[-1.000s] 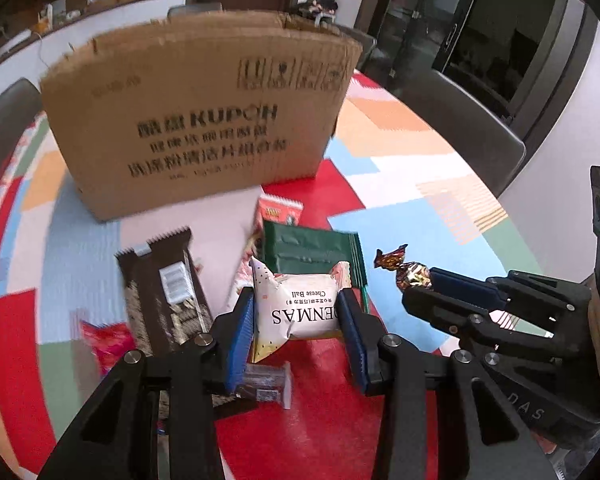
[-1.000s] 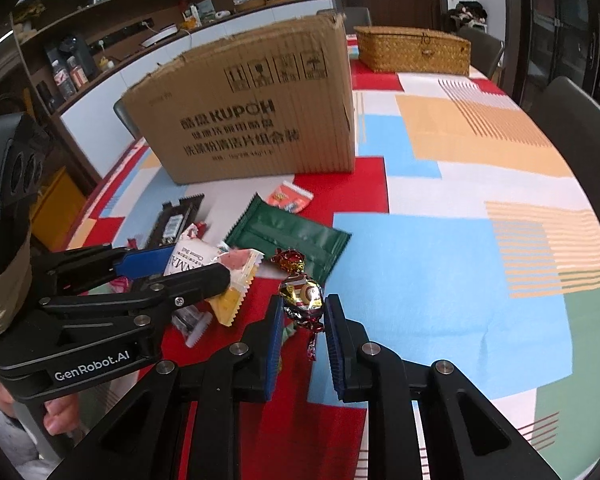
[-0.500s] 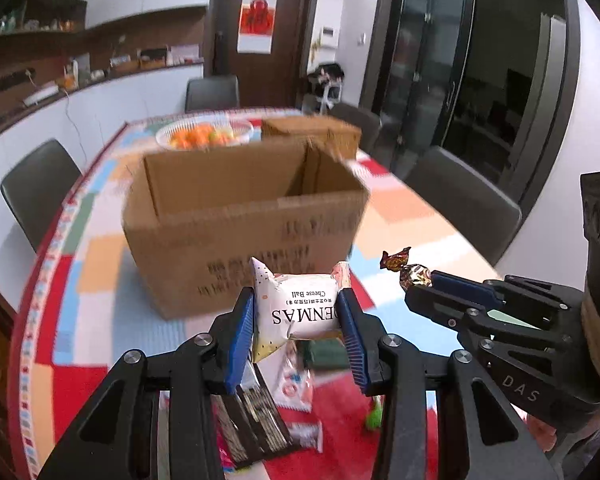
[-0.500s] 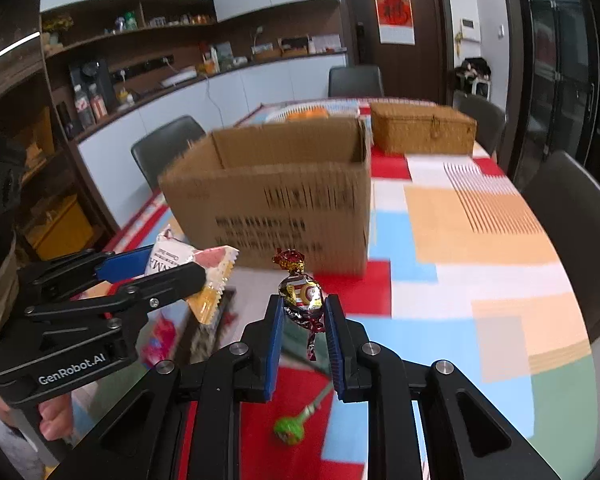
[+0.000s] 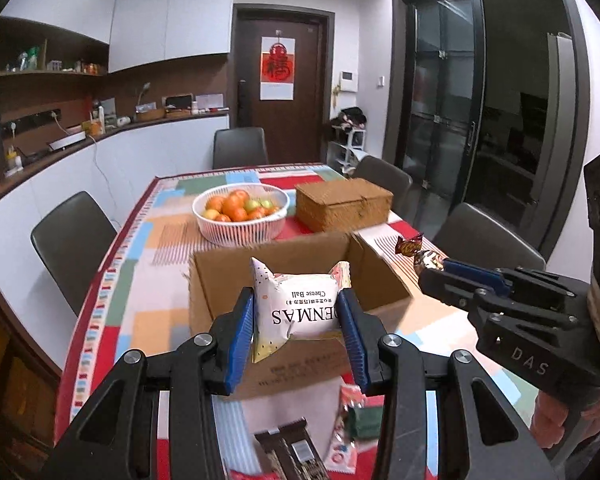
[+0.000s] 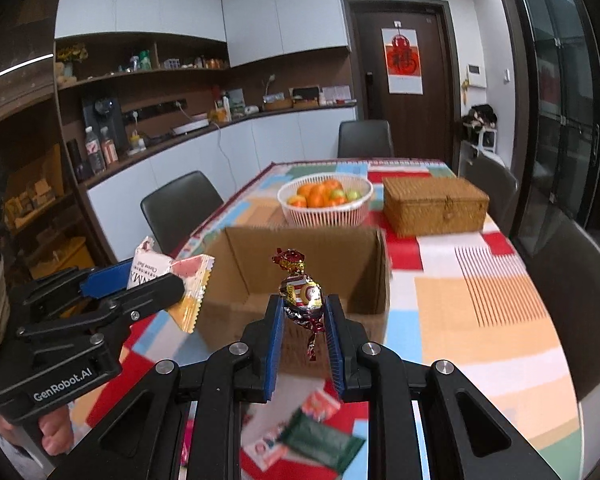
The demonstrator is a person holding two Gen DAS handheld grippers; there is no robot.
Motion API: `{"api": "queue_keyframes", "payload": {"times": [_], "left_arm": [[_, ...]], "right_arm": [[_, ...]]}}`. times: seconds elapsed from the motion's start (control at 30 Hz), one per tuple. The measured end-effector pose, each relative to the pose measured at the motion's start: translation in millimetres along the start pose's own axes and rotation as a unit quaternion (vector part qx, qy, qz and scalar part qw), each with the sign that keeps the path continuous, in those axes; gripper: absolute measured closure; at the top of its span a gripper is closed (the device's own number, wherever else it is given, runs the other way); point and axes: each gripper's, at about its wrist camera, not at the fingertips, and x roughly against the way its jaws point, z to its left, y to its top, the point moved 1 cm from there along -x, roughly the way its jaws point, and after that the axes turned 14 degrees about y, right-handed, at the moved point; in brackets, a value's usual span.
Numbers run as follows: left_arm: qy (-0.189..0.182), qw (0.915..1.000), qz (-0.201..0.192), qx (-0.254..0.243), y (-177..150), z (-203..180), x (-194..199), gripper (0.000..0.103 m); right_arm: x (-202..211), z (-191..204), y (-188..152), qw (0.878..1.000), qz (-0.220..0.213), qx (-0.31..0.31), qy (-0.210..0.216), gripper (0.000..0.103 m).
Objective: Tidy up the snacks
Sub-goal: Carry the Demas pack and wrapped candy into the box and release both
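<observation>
Nearest, loose snacks remain on the table's near edge: a dark bar wrapper and a green packet, both flat film. My left gripper is clamped on a puffy white Cheese Ball pouch; my right gripper pinches a crinkled foil candy. Both hover before the open corrugated cardboard box, whose floor looks bare; I judge sorting barely begun.

R tool clamps a foil candy over the open cardboard box. L tool, w/ white snack packet, beside box's left. Fruit basket & wicker box behind, on surface.
</observation>
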Motion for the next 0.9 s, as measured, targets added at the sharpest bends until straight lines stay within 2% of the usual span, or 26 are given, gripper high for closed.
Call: {"api": "queue_keyframes", "payload": {"times": [0.13, 0.27, 0.57, 0.67, 0.7, 0.73, 0.77, 0.8, 0.9], "left_arm": [[0.01, 0.9999, -0.002, 0.005, 14, 7, -11, 0.062], [0.018, 0.9998, 0.01, 0.005, 24, 12, -29, 0.062], [0.018, 0.9963, 0.084, 0.009, 35, 16, -84, 0.061], [0.031, 0.9934, 0.11, -0.009, 36, 11, -101, 0.058], [0.046, 0.9921, 0.115, -0.02, 36, 10, -104, 0.056], [0.056, 0.9917, 0.113, -0.025, 34, 10, -104, 0.048], [0.063, 0.9917, 0.109, -0.027, 33, 10, -101, 0.039], [0.066, 0.9919, 0.105, -0.026, 30, 12, -98, 0.037], [0.07, 0.9925, 0.097, -0.026, 23, 15, -83, 0.036]], "right_arm": [[-10, 2, 22, 1.0, -0.004, 0.015, 0.002, 0.081], [-29, 0, 38, 1.0, 0.012, 0.02, 0.014, 0.081], [-74, -20, 52, 0.998, 0.061, 0.003, 0.009, 0.081], [-89, -27, 54, 0.997, 0.076, -0.004, 0.005, 0.081], [-92, -28, 54, 0.997, 0.078, -0.004, 0.002, 0.079], [-97, -31, 55, 0.997, 0.081, -0.003, -0.003, 0.065], [-99, -31, 55, 0.996, 0.084, -0.004, -0.008, 0.057], [-99, -34, 54, 0.996, 0.081, -0.01, -0.019, 0.051], [-90, -30, 49, 0.997, 0.072, -0.004, -0.015, 0.051]]}}
